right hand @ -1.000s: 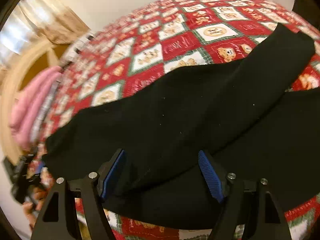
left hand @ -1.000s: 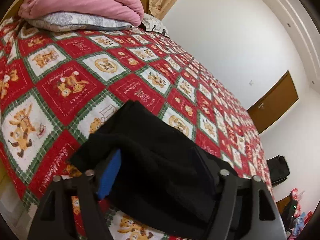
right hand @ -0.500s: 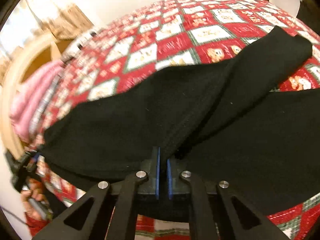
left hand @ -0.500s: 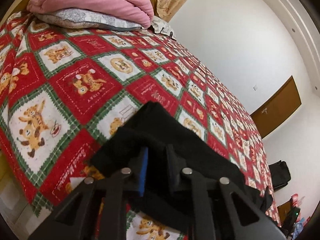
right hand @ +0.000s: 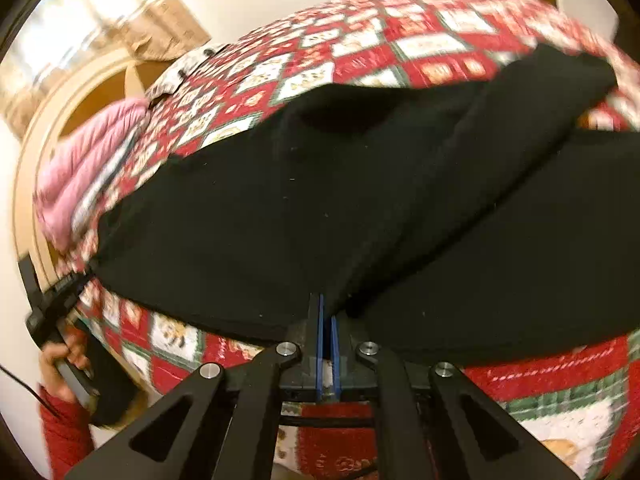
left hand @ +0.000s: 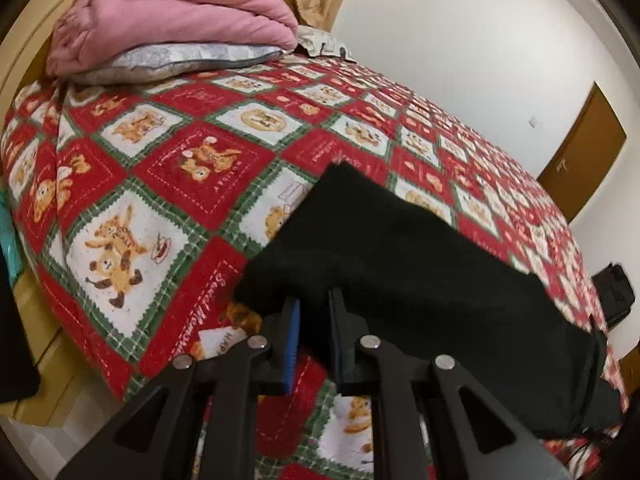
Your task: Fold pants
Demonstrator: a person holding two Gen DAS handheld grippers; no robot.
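Note:
Black pants [left hand: 400,264] lie on the red patchwork quilt [left hand: 168,184] of a bed. In the left wrist view my left gripper [left hand: 314,312] is shut on the near edge of one pant end, with black cloth between the blue pads [left hand: 293,336]. In the right wrist view the pants [right hand: 320,208] spread wide across the quilt [right hand: 360,52]. My right gripper [right hand: 327,312] is shut on the near edge of the pants, lifting a ridge of cloth. The left gripper [right hand: 56,304] shows at the far left, held by a hand.
A folded pink blanket [left hand: 172,16] on a grey pillow [left hand: 172,62] lies at the head of the bed. A wooden headboard [right hand: 80,96] stands behind it. A white wall and a brown door [left hand: 580,152] are beyond. The bed's edge runs just under both grippers.
Both grippers were open around the pants' edge a second ago and have closed on the cloth. The cloth now rises in a ridge at the right gripper.

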